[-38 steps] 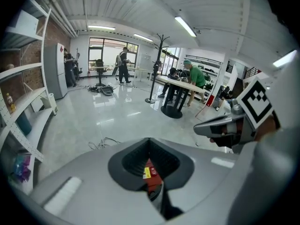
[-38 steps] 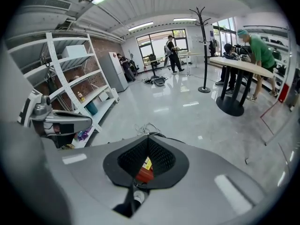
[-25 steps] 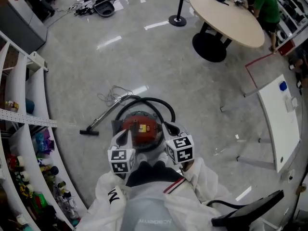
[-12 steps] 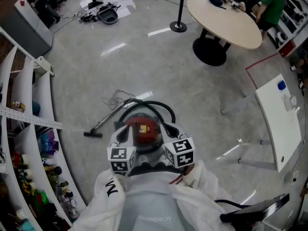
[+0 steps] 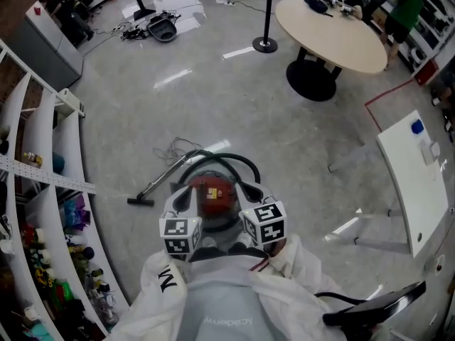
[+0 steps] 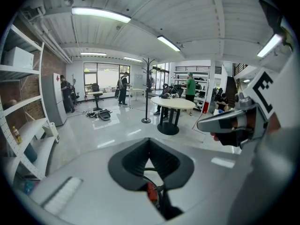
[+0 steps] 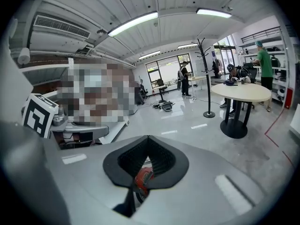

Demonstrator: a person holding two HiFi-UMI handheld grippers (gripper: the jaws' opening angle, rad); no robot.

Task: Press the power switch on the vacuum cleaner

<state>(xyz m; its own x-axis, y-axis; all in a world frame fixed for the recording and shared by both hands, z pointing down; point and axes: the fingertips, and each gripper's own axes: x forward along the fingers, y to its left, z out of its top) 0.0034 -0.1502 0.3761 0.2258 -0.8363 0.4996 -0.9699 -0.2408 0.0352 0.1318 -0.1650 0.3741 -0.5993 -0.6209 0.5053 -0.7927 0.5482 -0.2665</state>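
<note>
round table [image 5: 334, 33], white shelving [image 5: 44, 170], stanchion post [image 5: 269, 9]

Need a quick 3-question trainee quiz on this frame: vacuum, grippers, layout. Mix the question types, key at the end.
1. True or false: the vacuum cleaner stands on a table.
2. The left gripper has its jaws: A) wide apart; B) tips together, gripping nothing; C) clamped on a cloth.
3. Fill in: in the head view, the floor nozzle lies to the vacuum cleaner's ____.

Key: 1 false, it sits on the floor just ahead of the person; 2 B; 3 left.
</note>
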